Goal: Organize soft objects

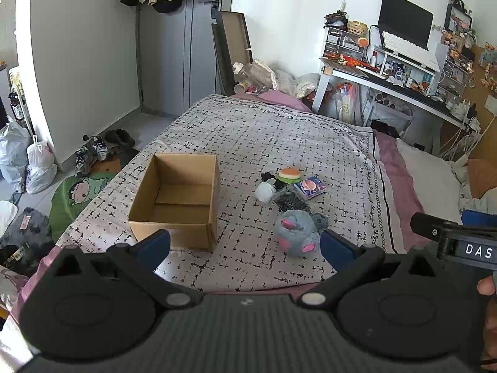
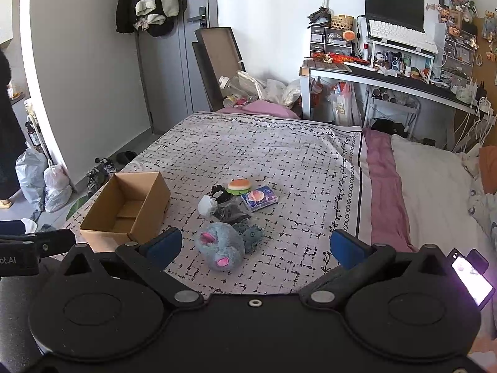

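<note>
An open, empty cardboard box point(image 1: 177, 199) point(image 2: 127, 208) stands on the patterned bedspread point(image 1: 279, 136) point(image 2: 279, 155). To its right lies a cluster of soft things: a grey plush with pink ears point(image 1: 298, 233) point(image 2: 222, 245), a burger toy point(image 1: 289, 174) point(image 2: 238, 185), a white soft object point(image 1: 265, 191) point(image 2: 206, 205), a tissue pack point(image 1: 310, 187) point(image 2: 259, 198) and dark fabric pieces point(image 1: 289, 200) point(image 2: 231, 211). My left gripper point(image 1: 245, 245) is open and empty, held above the bed's near edge. My right gripper point(image 2: 256, 245) is open and empty, just short of the plush.
A pink sheet point(image 2: 382, 183) and white pillow point(image 2: 435, 186) lie at right. A cluttered desk with a monitor point(image 1: 403, 18) stands beyond the bed. Shoes and bags point(image 1: 37, 168) sit on the floor at left. A phone point(image 2: 472, 275) shows at right.
</note>
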Motion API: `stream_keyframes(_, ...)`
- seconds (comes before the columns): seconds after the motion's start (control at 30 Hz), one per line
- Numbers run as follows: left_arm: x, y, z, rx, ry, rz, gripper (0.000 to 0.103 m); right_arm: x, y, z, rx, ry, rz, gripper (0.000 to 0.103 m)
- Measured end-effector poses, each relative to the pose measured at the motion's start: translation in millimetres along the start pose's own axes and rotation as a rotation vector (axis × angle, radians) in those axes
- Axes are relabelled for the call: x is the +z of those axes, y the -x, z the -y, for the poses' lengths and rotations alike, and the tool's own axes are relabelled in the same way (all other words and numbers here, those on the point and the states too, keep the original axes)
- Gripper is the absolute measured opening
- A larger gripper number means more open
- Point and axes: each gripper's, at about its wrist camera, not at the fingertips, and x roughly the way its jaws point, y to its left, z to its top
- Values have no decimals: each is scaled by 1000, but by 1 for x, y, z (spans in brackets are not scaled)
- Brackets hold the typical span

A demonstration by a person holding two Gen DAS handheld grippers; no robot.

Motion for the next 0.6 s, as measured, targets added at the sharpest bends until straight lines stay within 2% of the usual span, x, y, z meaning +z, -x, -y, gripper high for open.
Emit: stream_keyframes(0.6,0,1,2,2,-6,-3,102,0,0,0,16,-2,-7,103)
